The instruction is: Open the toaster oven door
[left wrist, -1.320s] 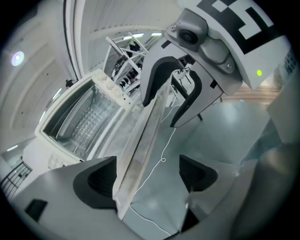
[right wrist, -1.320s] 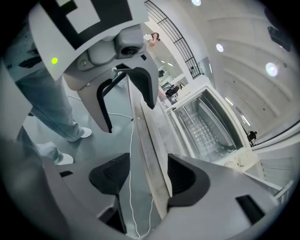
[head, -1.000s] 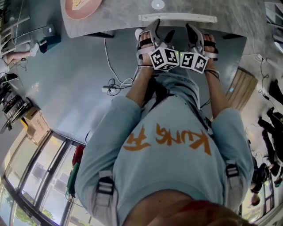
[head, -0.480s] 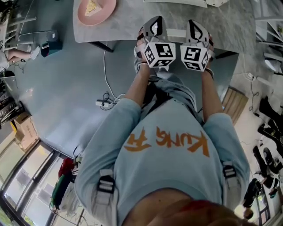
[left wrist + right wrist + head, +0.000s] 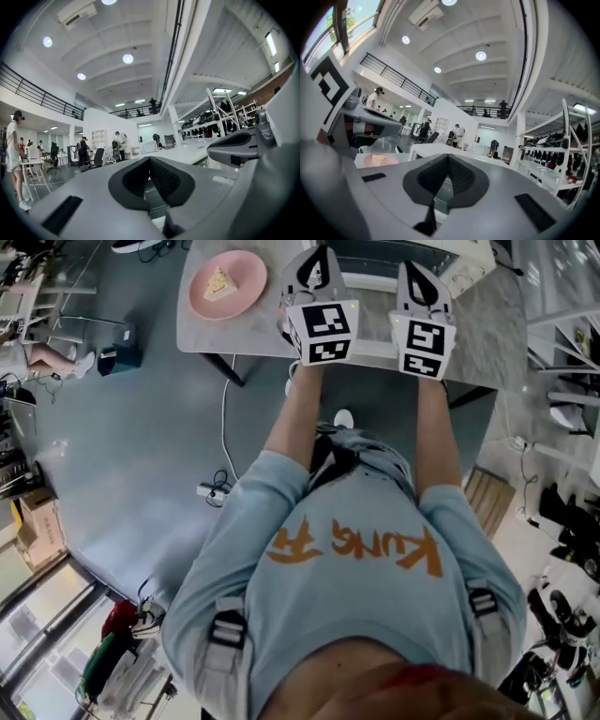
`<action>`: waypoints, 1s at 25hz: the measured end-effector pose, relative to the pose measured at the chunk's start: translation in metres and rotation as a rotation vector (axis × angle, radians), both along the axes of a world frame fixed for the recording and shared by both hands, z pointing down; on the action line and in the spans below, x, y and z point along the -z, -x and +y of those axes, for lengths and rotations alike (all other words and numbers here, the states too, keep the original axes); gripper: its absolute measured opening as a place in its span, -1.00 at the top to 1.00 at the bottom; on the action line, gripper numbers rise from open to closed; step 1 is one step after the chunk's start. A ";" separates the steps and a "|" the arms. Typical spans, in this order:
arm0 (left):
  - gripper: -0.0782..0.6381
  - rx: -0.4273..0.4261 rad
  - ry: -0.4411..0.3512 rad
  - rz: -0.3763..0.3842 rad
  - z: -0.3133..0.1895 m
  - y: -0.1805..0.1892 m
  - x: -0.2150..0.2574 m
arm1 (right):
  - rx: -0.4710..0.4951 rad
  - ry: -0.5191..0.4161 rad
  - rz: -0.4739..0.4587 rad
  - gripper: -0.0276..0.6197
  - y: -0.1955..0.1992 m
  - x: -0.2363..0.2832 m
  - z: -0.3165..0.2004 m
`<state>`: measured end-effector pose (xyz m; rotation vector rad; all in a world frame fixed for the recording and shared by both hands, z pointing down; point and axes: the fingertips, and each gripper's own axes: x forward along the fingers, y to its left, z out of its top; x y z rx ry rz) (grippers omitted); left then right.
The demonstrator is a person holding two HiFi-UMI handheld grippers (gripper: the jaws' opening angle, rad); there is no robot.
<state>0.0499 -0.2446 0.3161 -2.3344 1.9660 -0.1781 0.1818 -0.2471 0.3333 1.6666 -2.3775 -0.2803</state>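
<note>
The toaster oven (image 5: 377, 257) stands at the table's far edge in the head view, white with a dark glass door and a pale handle bar (image 5: 367, 282) across it. Only a strip of it shows between my two grippers. My left gripper (image 5: 316, 261) and right gripper (image 5: 418, 276) are held side by side above the table, just in front of the oven and apart from it. In the left gripper view the jaws (image 5: 150, 180) are shut with nothing between them. The right gripper's jaws (image 5: 447, 180) are likewise shut and empty.
A pink plate (image 5: 228, 284) with a slice of food sits on the grey marble table (image 5: 497, 329), left of the left gripper; the plate (image 5: 377, 160) also shows in the right gripper view. Cables lie on the floor (image 5: 220, 488) under the table's edge.
Both grippers rose from near the person's waist and moved forward over the table, toward the oven. The left gripper's fingers, apart one second ago, have come together.
</note>
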 end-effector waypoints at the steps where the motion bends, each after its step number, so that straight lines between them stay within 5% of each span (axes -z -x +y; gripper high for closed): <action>1: 0.78 0.020 -0.017 0.023 -0.004 0.005 0.012 | 0.006 -0.008 -0.041 0.93 0.001 0.012 -0.004; 5: 0.77 0.102 -0.057 0.125 -0.007 0.026 0.047 | 0.001 -0.038 -0.194 0.93 -0.004 0.055 -0.009; 9: 0.77 0.050 -0.087 0.143 -0.003 0.018 0.063 | -0.007 -0.022 -0.271 0.93 -0.012 0.074 -0.017; 13: 0.78 -0.063 -0.084 0.164 0.004 -0.005 0.060 | 0.009 0.025 -0.270 0.93 -0.017 0.070 -0.014; 25: 0.78 -0.053 -0.101 0.099 -0.005 -0.011 0.060 | 0.001 0.002 -0.241 0.92 -0.028 0.074 -0.020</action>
